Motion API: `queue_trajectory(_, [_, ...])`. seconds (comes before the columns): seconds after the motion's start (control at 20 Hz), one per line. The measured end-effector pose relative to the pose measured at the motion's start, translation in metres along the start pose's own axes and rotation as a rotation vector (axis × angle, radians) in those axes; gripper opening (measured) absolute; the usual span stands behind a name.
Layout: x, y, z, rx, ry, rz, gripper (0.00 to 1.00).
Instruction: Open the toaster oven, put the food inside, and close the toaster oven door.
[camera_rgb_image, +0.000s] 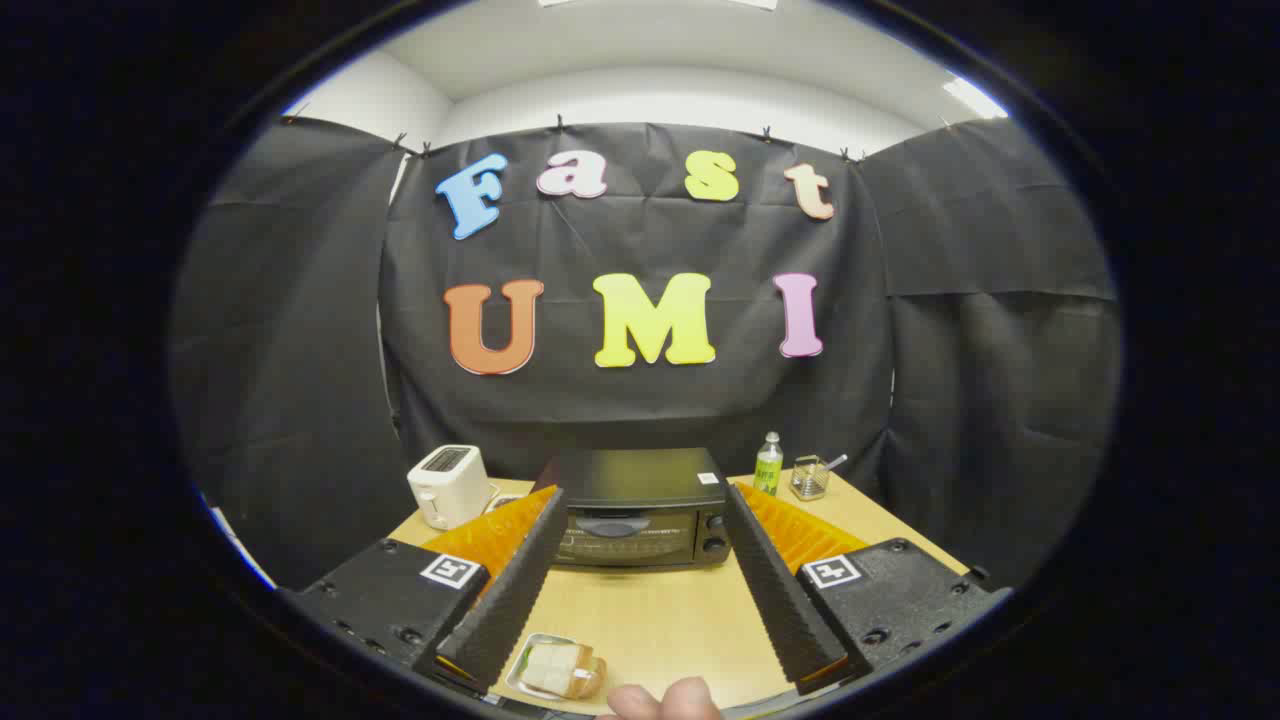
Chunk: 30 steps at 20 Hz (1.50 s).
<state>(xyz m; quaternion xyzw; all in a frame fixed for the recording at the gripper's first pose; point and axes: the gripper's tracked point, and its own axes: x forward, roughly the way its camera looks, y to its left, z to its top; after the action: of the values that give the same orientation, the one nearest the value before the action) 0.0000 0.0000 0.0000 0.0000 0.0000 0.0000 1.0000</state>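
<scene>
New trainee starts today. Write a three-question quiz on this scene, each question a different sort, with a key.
1. True or false: the toaster oven door is shut.
2. Where does the sandwich lie? A) inside the toaster oven B) on a small tray on the table, between the fingers C) on top of the white toaster
3. Fill in: the gripper fingers are spread ____, gripping nothing.

Key
1. True: the door is closed, with its handle along the top edge.
2. B: it lies on the tray close to the camera, well short of the toaster oven.
3. Open: the toaster oven shows in the gap between them.
</scene>
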Motion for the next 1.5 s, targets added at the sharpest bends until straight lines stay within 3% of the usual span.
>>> queue_trajectory(1.15, [0.014,0.002,-0.004,0.018,0.053,0.016,1.0])
queue_trajectory(1.5, [0.059,0.007,-0.009,0.05,0.102,0.056,1.0])
